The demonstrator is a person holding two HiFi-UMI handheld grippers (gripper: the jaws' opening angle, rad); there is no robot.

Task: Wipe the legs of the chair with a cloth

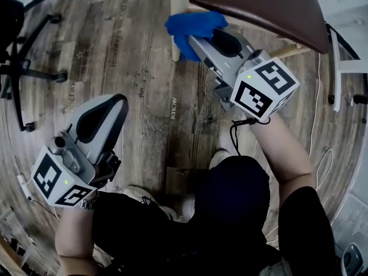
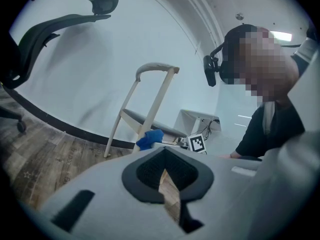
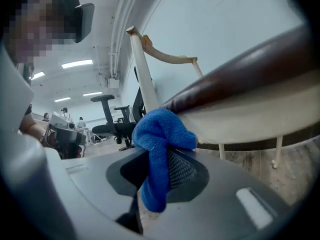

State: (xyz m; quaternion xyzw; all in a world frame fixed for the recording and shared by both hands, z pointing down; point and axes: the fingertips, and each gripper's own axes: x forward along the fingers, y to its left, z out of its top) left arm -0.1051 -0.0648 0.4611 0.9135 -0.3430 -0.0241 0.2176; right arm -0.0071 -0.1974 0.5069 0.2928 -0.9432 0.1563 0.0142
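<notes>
A chair with a brown seat (image 1: 270, 7) and cream wooden legs (image 1: 179, 16) stands at the top of the head view. My right gripper (image 1: 206, 38) is shut on a blue cloth (image 1: 192, 29), which presses against the front leg just under the seat. In the right gripper view the blue cloth (image 3: 161, 144) hangs bunched between the jaws, touching the leg (image 3: 145, 81) and the seat edge (image 3: 240, 79). My left gripper (image 1: 115, 109) is held low at the left, away from the chair, shut with nothing in it. The left gripper view shows the chair (image 2: 150, 104) and cloth (image 2: 150, 139) from afar.
A black office chair base (image 1: 23, 68) stands at the far left on the wood floor (image 1: 144, 68). A white furniture frame (image 1: 339, 68) and a thin cable (image 1: 316, 119) lie to the right. The person's knees and a shoe (image 1: 219, 157) are below the grippers.
</notes>
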